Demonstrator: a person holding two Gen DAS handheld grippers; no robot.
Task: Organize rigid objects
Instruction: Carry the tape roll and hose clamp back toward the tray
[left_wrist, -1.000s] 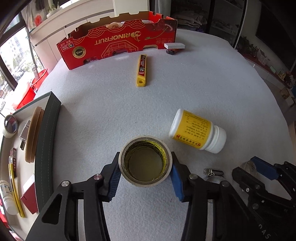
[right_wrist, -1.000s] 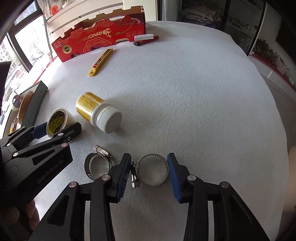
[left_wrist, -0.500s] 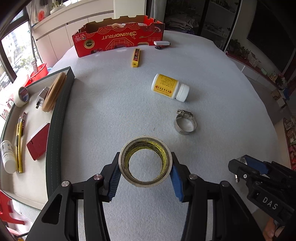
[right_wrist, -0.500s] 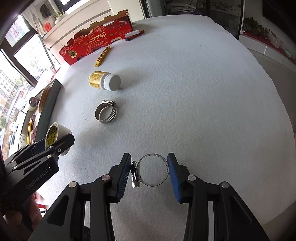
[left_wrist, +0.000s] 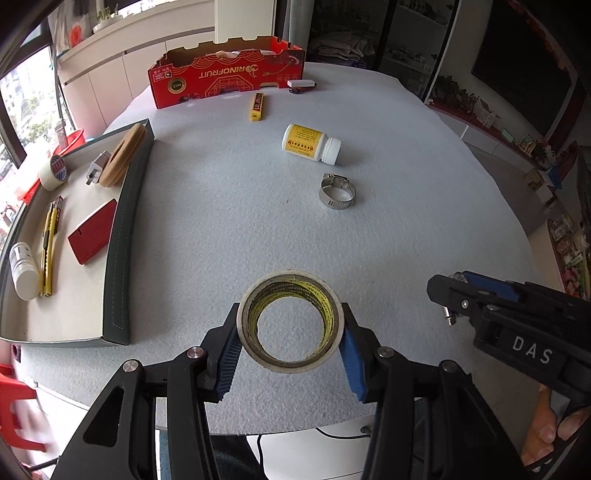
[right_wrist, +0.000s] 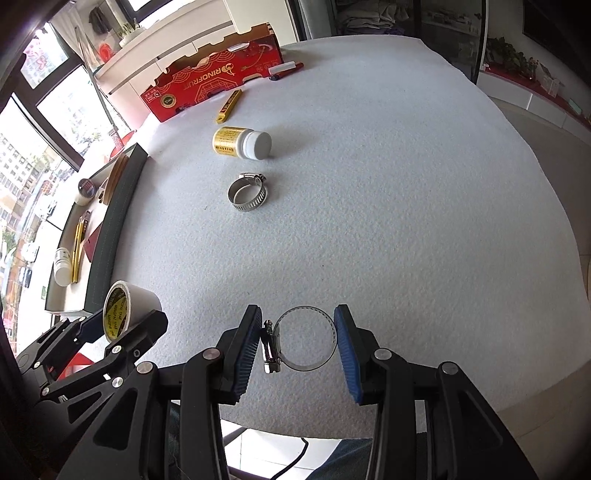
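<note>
One hose clamp (left_wrist: 337, 191), pill bottle (left_wrist: 311, 143) loose beside tray (left_wrist: 123, 236).

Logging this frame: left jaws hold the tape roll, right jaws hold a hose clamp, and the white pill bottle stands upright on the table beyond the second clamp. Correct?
Not quite. The white pill bottle lies on its side, as the right wrist view shows. The rest holds: the left gripper holds the tape roll, the right gripper holds a hose clamp, and the second clamp rests on the table.

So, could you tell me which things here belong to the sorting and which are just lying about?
In play:
tape roll in left gripper
hose clamp in right gripper
second clamp
pill bottle
yellow knife
tray

Lying about:
red carton
</note>
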